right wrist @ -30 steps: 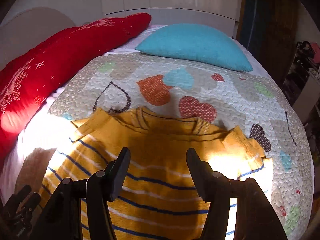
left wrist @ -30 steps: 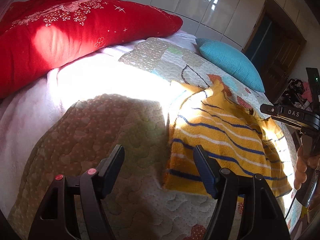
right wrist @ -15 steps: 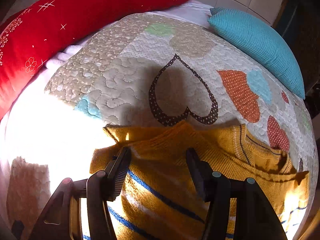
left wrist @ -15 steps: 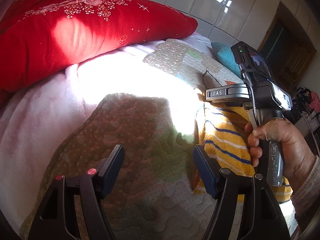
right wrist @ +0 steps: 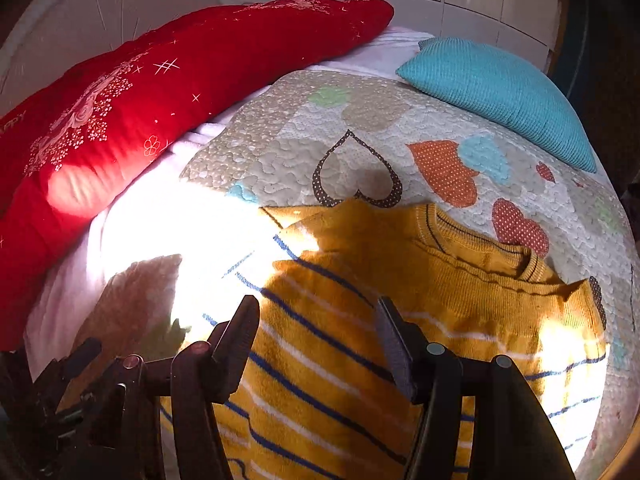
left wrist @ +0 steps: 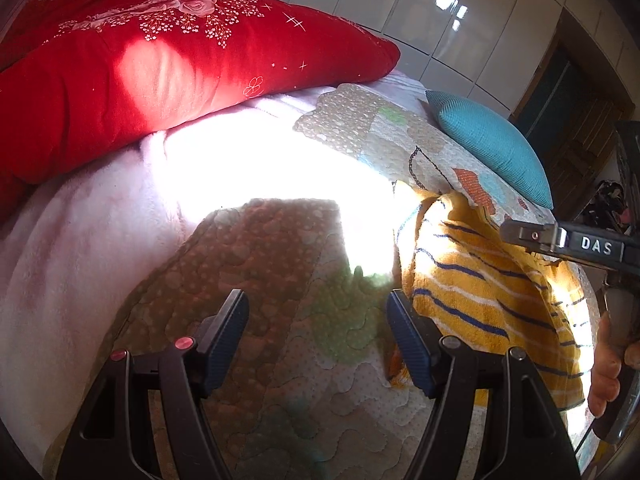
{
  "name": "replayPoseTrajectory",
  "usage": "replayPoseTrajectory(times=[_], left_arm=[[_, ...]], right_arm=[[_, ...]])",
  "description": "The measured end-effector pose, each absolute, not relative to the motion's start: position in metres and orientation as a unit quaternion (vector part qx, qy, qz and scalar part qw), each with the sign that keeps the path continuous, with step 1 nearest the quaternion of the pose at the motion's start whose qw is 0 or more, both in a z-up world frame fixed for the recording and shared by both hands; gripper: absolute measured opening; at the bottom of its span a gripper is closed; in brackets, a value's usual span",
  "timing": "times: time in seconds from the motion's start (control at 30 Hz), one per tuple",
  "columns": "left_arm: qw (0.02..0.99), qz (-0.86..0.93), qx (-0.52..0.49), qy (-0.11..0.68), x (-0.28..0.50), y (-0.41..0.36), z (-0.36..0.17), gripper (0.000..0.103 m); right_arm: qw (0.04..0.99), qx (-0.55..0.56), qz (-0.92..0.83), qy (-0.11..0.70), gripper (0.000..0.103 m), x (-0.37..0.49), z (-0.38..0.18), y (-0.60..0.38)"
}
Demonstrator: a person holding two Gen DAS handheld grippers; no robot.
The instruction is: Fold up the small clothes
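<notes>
Both tools, left [left wrist: 318, 314] and right [right wrist: 318, 322], gape empty over a yellow, blue-and-white-striped sweater [right wrist: 420, 300], partly folded.

Both wrist views face headward, close above the shared sweater [left wrist: 480, 300].

The right tongs [right wrist: 316, 338] hang spread wide above a yellow sweater [right wrist: 400, 320] with blue and white stripes, gripping nothing. The sweater lies flat on a heart-patterned quilt [right wrist: 360, 128] covering the bed, its collar toward a teal cushion [right wrist: 500, 96]. A long red pillow [right wrist: 160, 96] lies along the left. Harsh sunlight washes out the sweater's left edge.
</notes>
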State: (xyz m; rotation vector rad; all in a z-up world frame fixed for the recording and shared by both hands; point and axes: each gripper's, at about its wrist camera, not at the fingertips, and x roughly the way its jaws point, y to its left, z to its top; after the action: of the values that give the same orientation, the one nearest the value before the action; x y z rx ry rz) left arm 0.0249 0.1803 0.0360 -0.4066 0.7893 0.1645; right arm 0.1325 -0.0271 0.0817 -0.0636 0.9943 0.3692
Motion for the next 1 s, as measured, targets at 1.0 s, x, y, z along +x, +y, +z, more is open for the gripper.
replayPoseTrajectory(times=[1.0], left_arm=[[0.883,0.130,-0.252,0.373,0.020,0.232,0.032,0.070]], right_arm=[[0.859,-0.364,0.134,0.334,0.061,0.034,-0.002,0.086]])
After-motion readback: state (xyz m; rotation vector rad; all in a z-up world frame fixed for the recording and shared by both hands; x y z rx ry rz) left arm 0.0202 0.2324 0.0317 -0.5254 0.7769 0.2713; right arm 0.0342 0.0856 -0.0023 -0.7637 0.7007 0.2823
